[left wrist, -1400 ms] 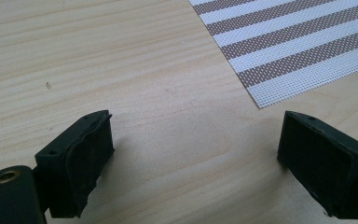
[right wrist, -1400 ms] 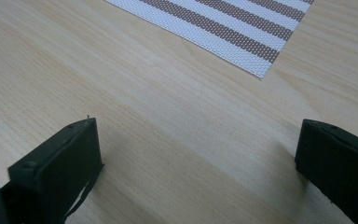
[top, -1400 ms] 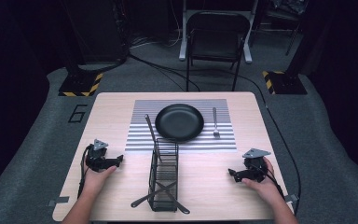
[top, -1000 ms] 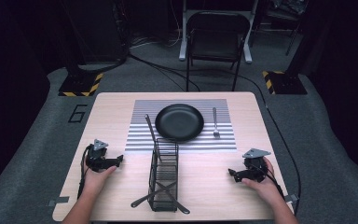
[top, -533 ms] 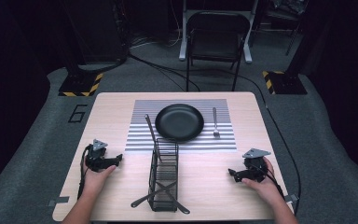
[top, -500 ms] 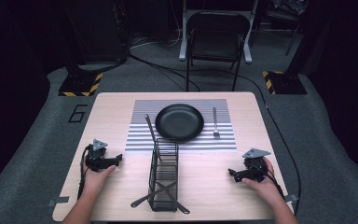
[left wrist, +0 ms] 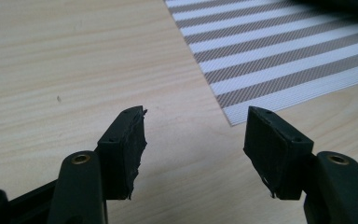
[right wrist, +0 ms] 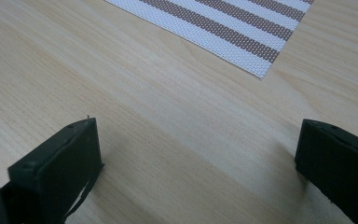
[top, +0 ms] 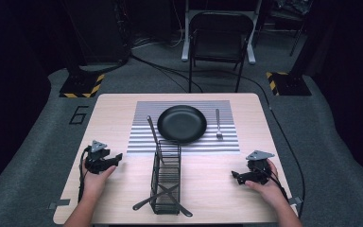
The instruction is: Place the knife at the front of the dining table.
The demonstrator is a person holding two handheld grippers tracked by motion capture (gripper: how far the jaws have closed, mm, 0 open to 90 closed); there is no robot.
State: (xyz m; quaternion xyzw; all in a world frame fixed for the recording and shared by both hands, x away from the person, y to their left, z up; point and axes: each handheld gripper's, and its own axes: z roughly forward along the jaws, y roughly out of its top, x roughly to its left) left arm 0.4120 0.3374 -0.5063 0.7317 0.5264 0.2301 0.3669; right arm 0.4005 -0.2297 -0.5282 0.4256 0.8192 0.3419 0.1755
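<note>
Item: counter [top: 123, 109], pale wood, carrying a striped placemat [top: 144, 142].

On the placemat: black plate [top: 182, 124] at centre; fork [top: 218, 125] just to its right, lying lengthwise; a dark utensil [top: 152, 132] leaning from the placemat's left part into the wire rack.

Wire rack [top: 166, 182]: stands near the counter's front edge, between the two hands, well apart from both. Crossed utensils lie at its base.

Left hand-held gripper [top: 118, 158]: rests on the counter left of the rack. Its jaws have just been closing and now stand partly apart, with nothing between them; in the left gripper view [left wrist: 193, 140] bare wood and the placemat corner [left wrist: 230, 122] show through the gap.

Right hand-held gripper [top: 235, 177]: rests at the counter's right front, jaws wide apart and holding nothing, as the right gripper view [right wrist: 198, 154] shows.

Change noted: against the earlier high views, the left jaws are narrower; plate, fork and rack lie as they did, and both hands sit where they were.

Judgement: the narrowing reads as a test squeeze; no item is yet approached, and work on the rack's utensils is not begun.
</note>
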